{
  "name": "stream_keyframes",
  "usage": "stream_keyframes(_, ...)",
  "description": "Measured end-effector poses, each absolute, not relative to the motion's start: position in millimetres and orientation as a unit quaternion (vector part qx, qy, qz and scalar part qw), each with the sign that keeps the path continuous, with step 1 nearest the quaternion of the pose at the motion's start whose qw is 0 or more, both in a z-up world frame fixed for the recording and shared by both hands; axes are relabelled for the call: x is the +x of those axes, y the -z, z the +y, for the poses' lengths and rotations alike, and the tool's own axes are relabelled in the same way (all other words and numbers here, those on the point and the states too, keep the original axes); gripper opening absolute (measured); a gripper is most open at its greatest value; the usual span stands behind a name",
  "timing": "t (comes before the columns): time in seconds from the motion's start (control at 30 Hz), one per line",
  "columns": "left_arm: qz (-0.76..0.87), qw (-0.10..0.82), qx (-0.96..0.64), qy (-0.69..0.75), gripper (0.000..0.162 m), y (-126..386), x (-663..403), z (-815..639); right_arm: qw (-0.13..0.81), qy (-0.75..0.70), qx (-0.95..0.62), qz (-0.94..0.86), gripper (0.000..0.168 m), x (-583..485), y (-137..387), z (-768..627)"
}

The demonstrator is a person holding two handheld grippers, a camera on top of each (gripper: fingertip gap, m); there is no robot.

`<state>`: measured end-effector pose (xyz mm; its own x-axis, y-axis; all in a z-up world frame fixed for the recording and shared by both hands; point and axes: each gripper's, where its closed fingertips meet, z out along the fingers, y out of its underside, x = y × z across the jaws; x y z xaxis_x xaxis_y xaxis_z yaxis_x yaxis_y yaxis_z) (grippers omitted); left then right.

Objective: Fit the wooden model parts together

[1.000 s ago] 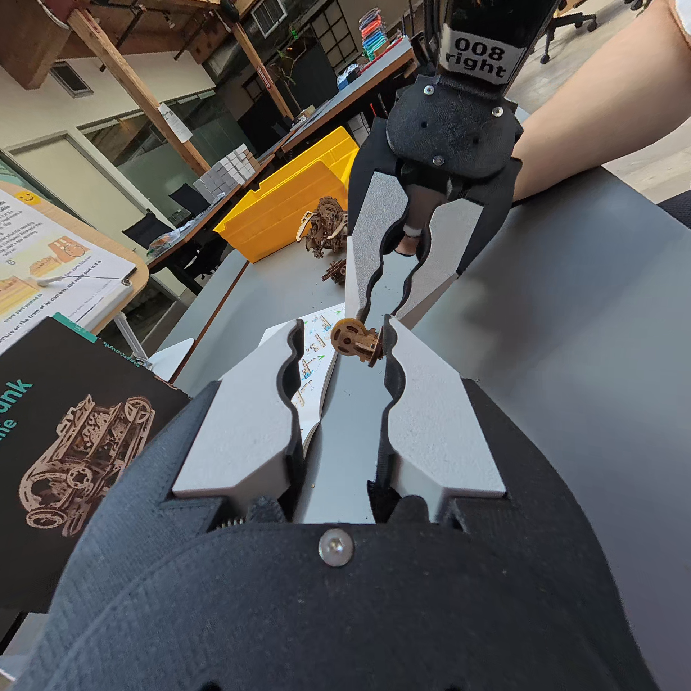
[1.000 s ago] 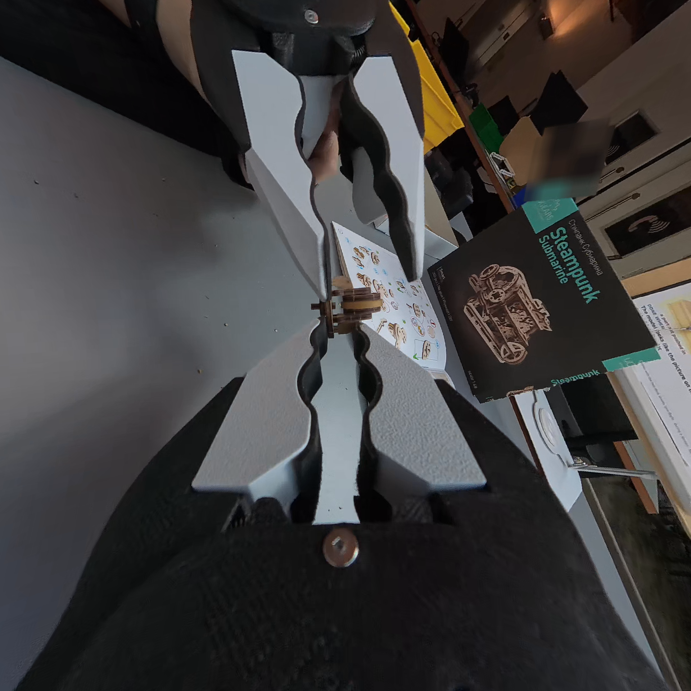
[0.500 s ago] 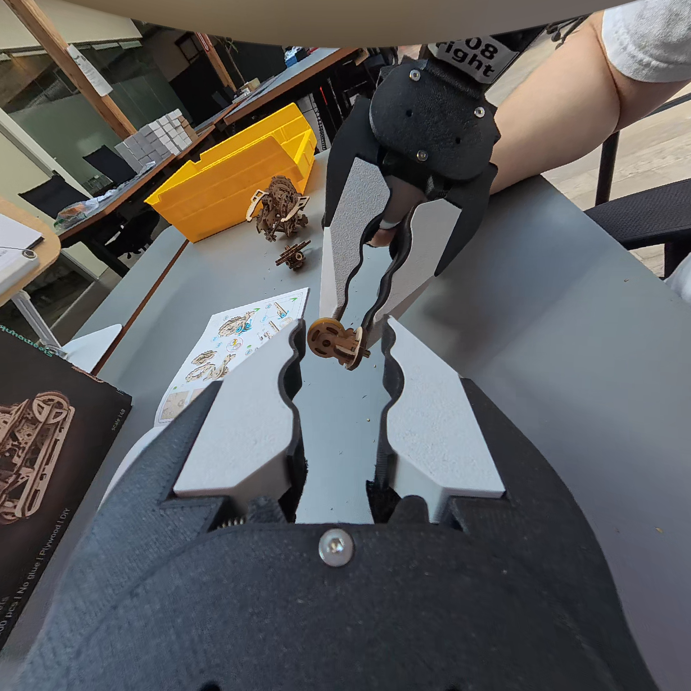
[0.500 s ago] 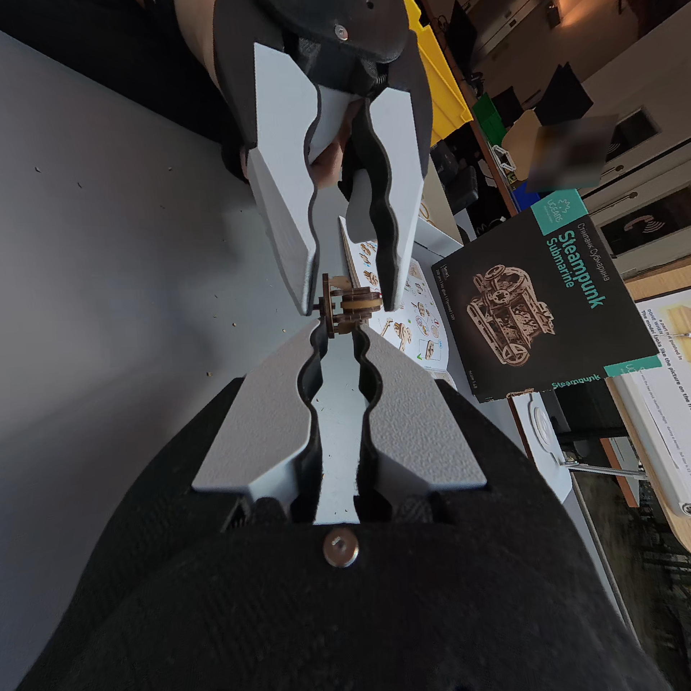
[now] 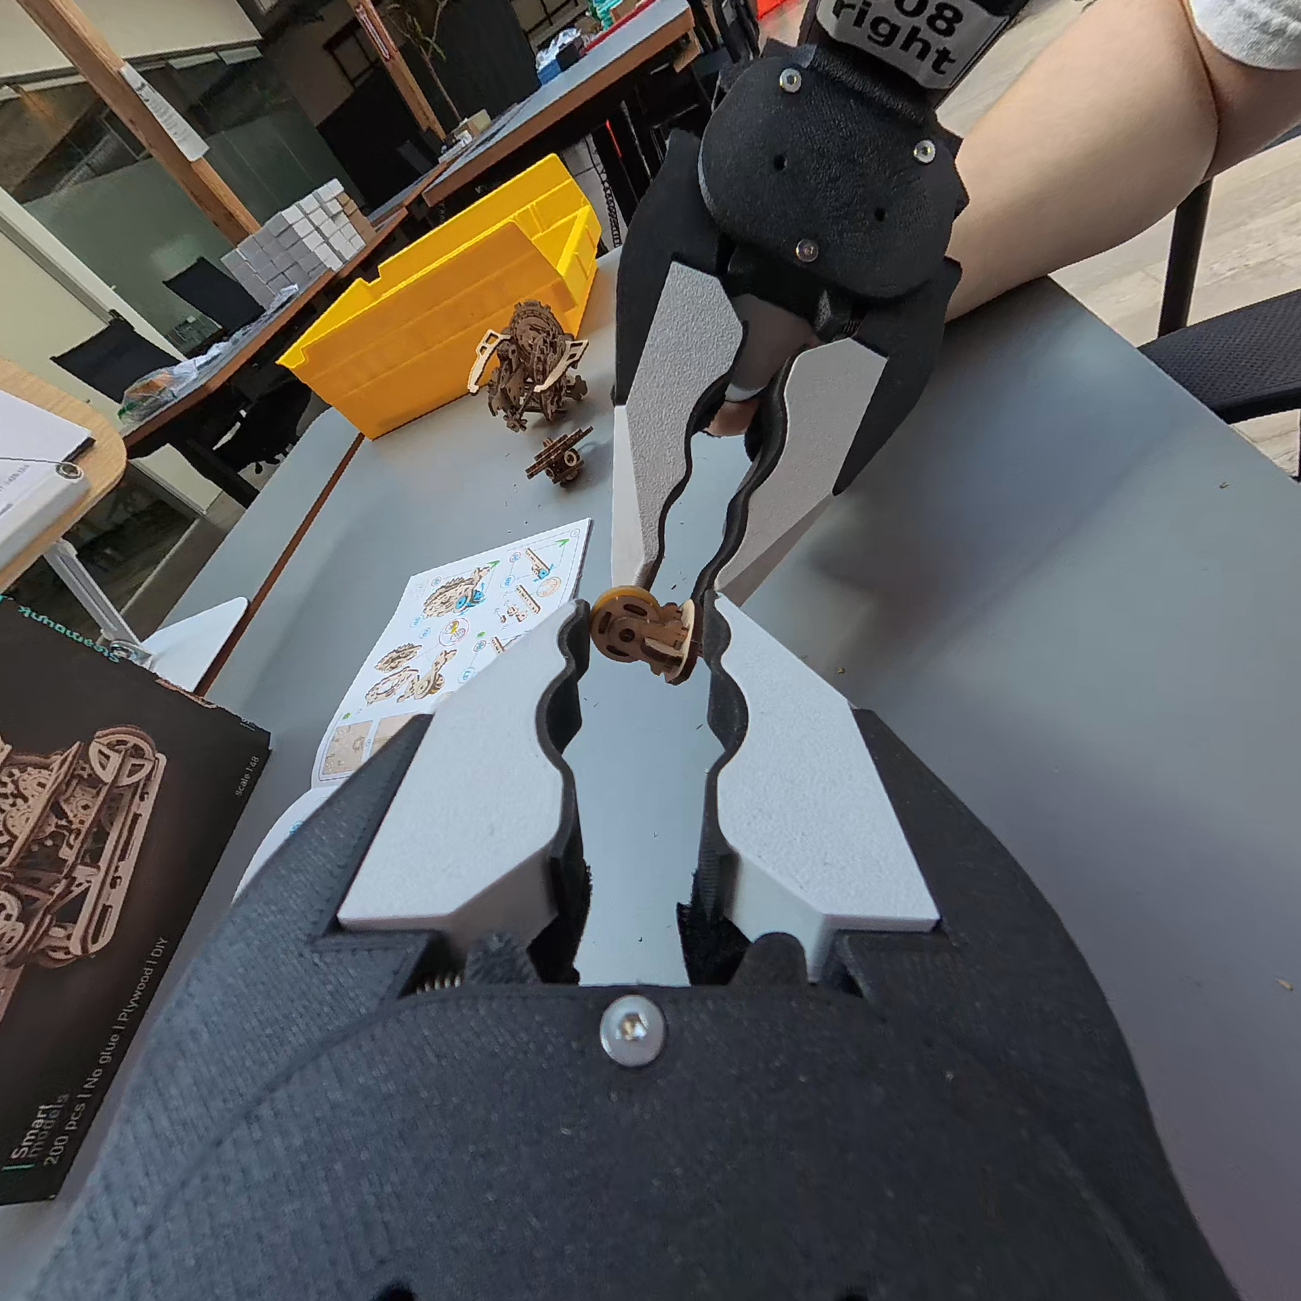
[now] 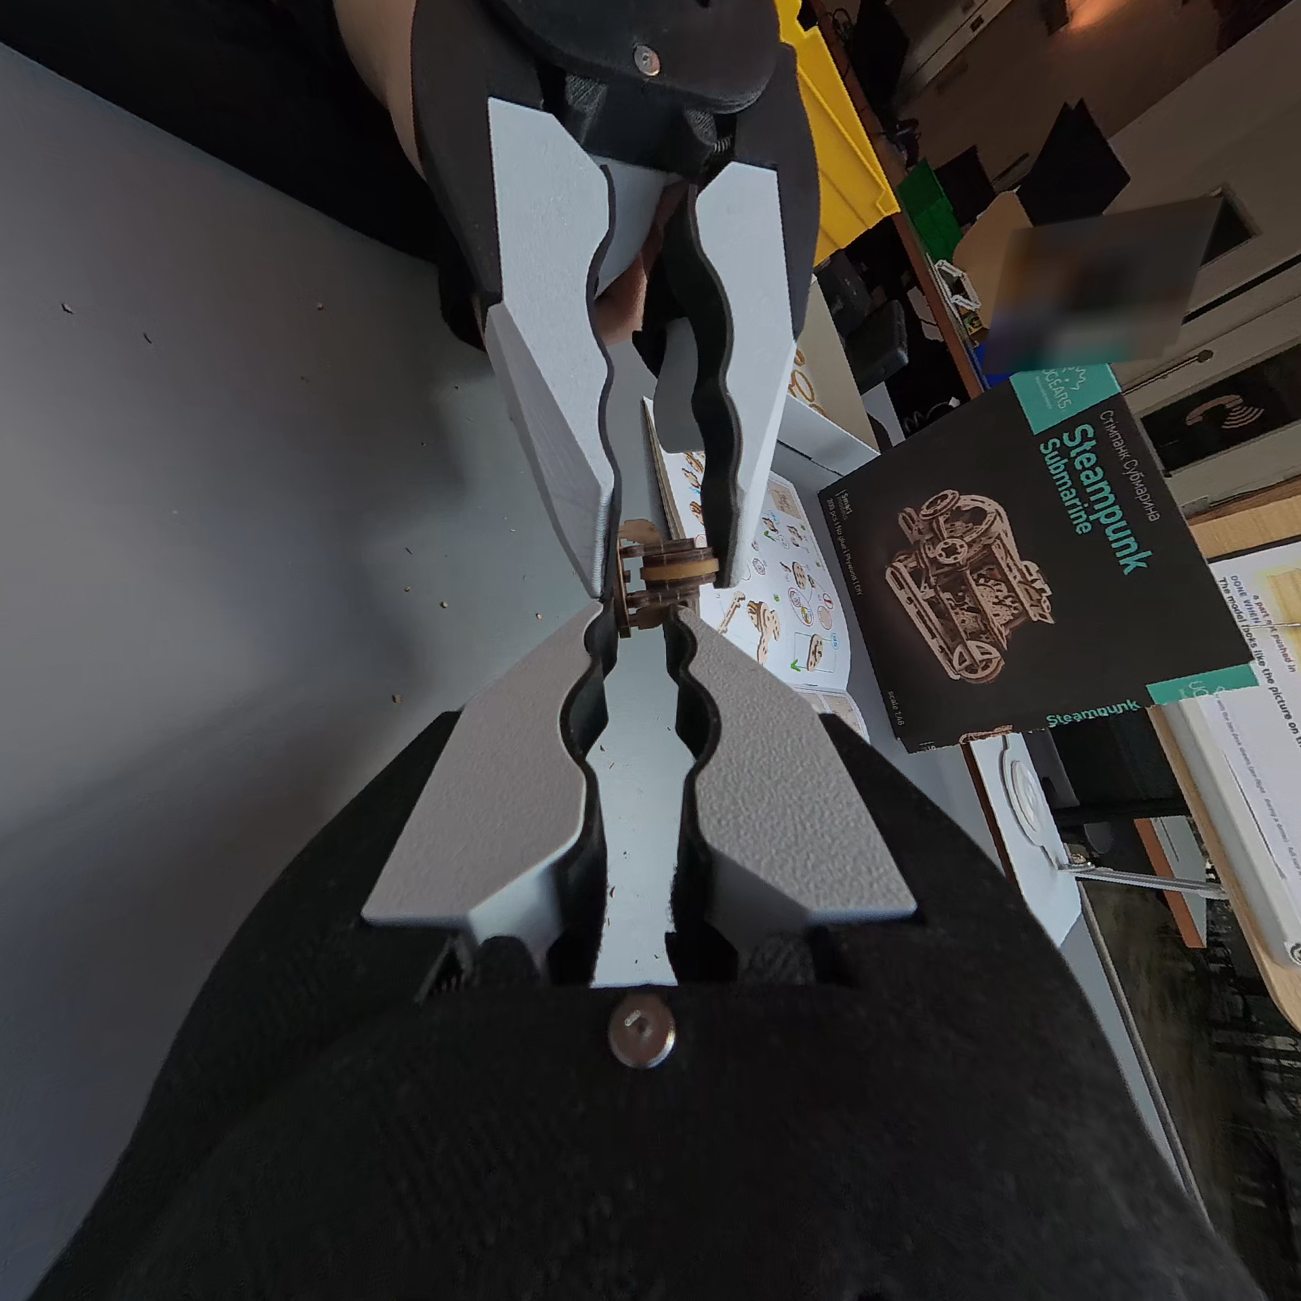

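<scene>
A small wooden part [image 5: 637,633], made of round discs on a slotted plate, hangs above the grey table [image 5: 985,633] between both grippers. My left gripper [image 5: 642,618] has one finger on each side of it and is closed onto its discs. My right gripper [image 5: 676,583] comes in from the far side, tips down, and pinches the top of the part. In the right wrist view my right gripper [image 6: 637,623] holds the plate edge of the part [image 6: 669,567], and the left gripper [image 6: 662,570] clamps it from above.
An instruction sheet [image 5: 457,633] lies just left of the grippers, with a black model box [image 5: 84,845] further left. Behind stand a built wooden model [image 5: 528,373], a small wooden sub-assembly [image 5: 560,457] and a yellow bin [image 5: 436,310]. A person's forearm [image 5: 1091,141] rests at the back right. My two grippers' fingertips are within a few centimetres of each other.
My left gripper's fingers have narrowed onto the wooden part. Both grippers have tilted down toward the table together, and the right gripper has kept its hold.
</scene>
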<state>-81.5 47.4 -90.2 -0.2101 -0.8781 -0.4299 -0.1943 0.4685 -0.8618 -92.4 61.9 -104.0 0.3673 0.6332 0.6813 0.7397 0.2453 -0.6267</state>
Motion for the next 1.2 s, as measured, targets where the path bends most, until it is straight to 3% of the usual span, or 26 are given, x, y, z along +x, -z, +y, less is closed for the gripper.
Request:
stream_keyframes(0.33, 0.719, 0.483, -0.385, 0.318, 0.025, 99.2, -80.9, 44.8, 0.522, -0.001, -0.649, -0.554, 0.011, -93.3, 115.3, 59.5)
stream_keyframes(0.37, 0.731, 0.474, -0.371, 0.321, 0.000, 101.5, -82.0, 37.8, 0.521, -0.008, -0.658, -0.544, 0.011, -92.2, 115.1, 61.0)
stream_keyframes(0.53, 0.725, 0.502, -0.361, 0.304, 0.002, 99.0, -80.9, 39.2, 0.529, -0.030, -0.665, -0.526, 0.012, -90.7, 112.5, 64.3)
stream_keyframes(0.73, 0.684, 0.537, -0.355, 0.343, 0.019, 75.9, -85.3, 45.6, 0.505, -0.035, -0.686, -0.523, 0.012, -83.4, 122.9, 67.3)
stream_keyframes(0.87, 0.686, 0.498, -0.391, 0.358, 0.033, 87.1, -87.6, 57.0, 0.512, -0.033, -0.681, -0.522, 0.012, -84.1, 119.6, 67.5)
stream_keyframes(1.2, 0.686, 0.470, -0.403, 0.381, 0.024, 90.7, -88.1, 55.4, 0.531, -0.027, -0.663, -0.527, 0.012, -85.2, 110.9, 65.0)
